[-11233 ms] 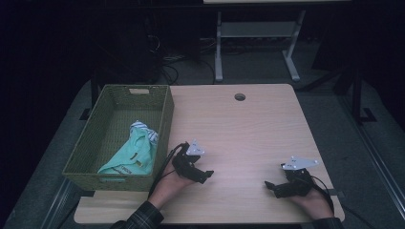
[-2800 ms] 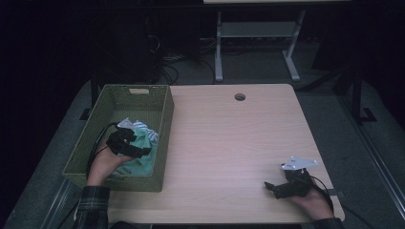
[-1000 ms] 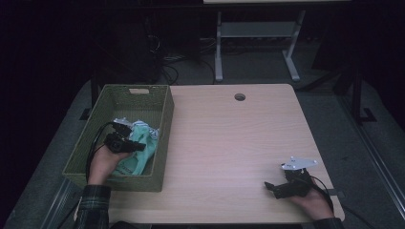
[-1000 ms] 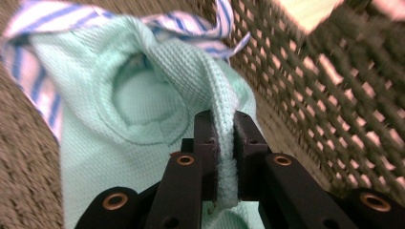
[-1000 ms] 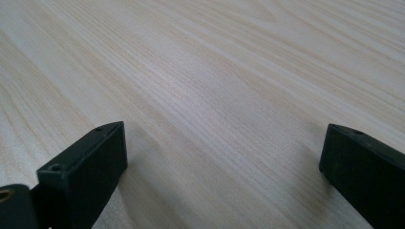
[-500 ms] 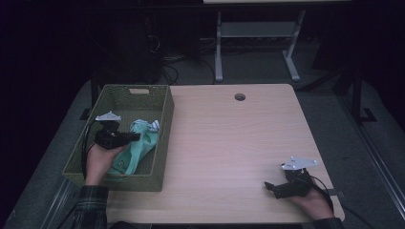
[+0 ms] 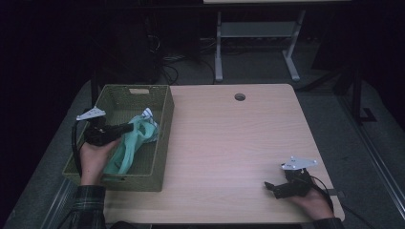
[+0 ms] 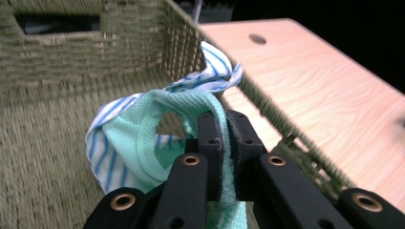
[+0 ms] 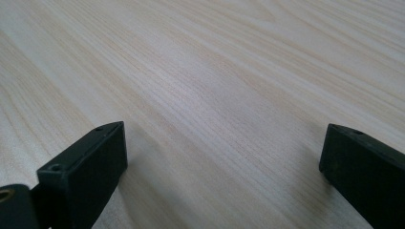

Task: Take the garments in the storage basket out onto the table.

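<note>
Reaching into the woven green basket (image 7: 161, 138) at the near left of the counter (image 7: 229, 143), the person's left hand (image 7: 95, 155) holds the left gripper (image 7: 130, 127) with its black fingers (image 8: 210, 138) pressed together on a fold of mint-green cloth (image 7: 126, 148). From the left gripper view, the pinched fold loops up and over the fingertips, and a white cloth with blue stripes (image 8: 210, 78) is tangled with it, one end draped against the basket's right-hand wall near the rim. From the high view, the rest of the mint cloth trails down toward the near end of the basket, lying on its floor. Well apart from all this, the right gripper (image 7: 270, 186) sits low on the bare wood near the counter's front right corner, held in the person's right hand (image 7: 313, 200). Its fingers (image 9: 86, 167) stand wide apart with nothing between them but the pale grain of the counter. A round cable hole (image 7: 239, 97) shows near the far edge.
</note>
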Tool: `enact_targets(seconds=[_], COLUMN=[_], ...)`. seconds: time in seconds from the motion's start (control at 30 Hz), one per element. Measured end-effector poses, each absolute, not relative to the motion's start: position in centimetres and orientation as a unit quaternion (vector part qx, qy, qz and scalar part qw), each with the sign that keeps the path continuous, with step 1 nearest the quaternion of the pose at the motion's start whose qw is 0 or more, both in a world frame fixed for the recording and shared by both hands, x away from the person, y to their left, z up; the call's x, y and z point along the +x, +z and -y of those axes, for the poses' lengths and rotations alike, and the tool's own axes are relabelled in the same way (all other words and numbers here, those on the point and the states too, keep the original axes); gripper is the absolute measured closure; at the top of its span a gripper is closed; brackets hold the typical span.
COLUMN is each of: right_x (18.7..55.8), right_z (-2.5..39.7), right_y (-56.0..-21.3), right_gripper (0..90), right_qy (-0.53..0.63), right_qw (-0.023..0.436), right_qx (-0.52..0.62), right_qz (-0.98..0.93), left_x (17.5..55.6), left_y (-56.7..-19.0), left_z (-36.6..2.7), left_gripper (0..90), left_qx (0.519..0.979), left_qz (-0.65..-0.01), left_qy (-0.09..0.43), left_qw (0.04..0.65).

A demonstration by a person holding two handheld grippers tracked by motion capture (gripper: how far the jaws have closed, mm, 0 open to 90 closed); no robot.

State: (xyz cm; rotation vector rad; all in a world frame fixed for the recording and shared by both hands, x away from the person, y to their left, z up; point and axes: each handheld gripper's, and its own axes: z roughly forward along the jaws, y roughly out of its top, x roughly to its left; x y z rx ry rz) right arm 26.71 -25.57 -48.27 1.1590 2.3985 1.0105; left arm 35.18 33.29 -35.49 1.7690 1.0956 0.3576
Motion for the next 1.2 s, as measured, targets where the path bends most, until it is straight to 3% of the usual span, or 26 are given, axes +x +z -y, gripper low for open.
enact_targets(seconds=[0.53,1.2], right_x=[26.7,26.7], right_z=[25.6,25.6], right_y=[-48.3,-48.3], right_gripper=[2.0,2.0], right_qy=[0.351,0.351], right_qw=[0.146,0.146], right_qx=[0.402,0.403], right_qz=[-0.833,-0.832], left_x=[34.5,34.4], left_y=[-31.2,-26.7], left_z=[-33.5,-31.3], left_gripper=[84.8,84.8], left_qx=[0.708,0.708], left_qz=[-0.415,-0.370], left_qy=[0.156,0.159], left_qw=[0.550,0.580])
